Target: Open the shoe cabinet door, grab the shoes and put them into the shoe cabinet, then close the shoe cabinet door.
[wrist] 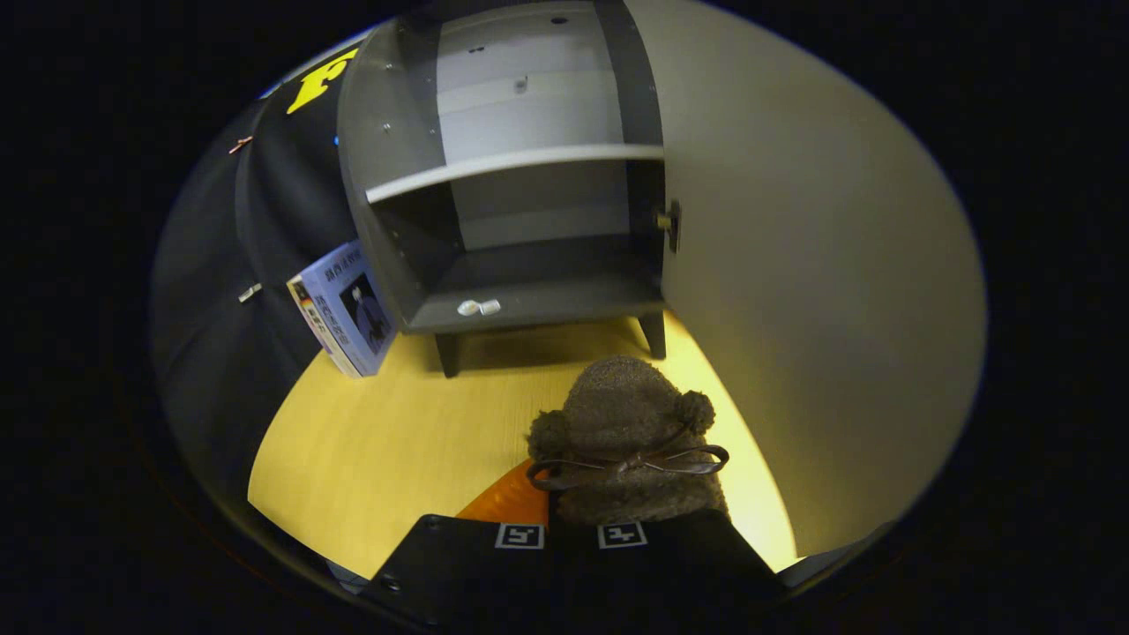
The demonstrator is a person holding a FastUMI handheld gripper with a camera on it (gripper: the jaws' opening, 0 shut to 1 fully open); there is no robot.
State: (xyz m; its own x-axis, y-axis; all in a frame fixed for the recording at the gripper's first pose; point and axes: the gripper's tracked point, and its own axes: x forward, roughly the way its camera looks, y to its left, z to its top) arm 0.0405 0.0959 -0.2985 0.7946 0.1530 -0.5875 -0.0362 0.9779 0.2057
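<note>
A fuzzy brown shoe (pixel 628 432) with two pompoms and a thin bow sits between the fingers of the tool (pixel 573 534), its toe pointing away toward the shoe cabinet (pixel 520 176). The fingers stand close against its heel end, one on each side — whether both actually press on it cannot be told, since the shoe hides the contact. An orange surface (pixel 507 501) shows just to the left of the shoe, partly under it. Beyond the shoe the shoe cabinet stands on short dark legs on the yellow wood-grain counter (pixel 379 450), its door (pixel 820 291) swung fully open to the right of the shoe. Inside the shoe cabinet one pale shelf (pixel 516 164) divides an upper from a lower compartment; a small white fitting (pixel 478 307) sits on the front edge of the cabinet floor. A boxed item with a printed cover (pixel 346 310) leans just left of the shoe cabinet — touching its side wall or very nearly.
</note>
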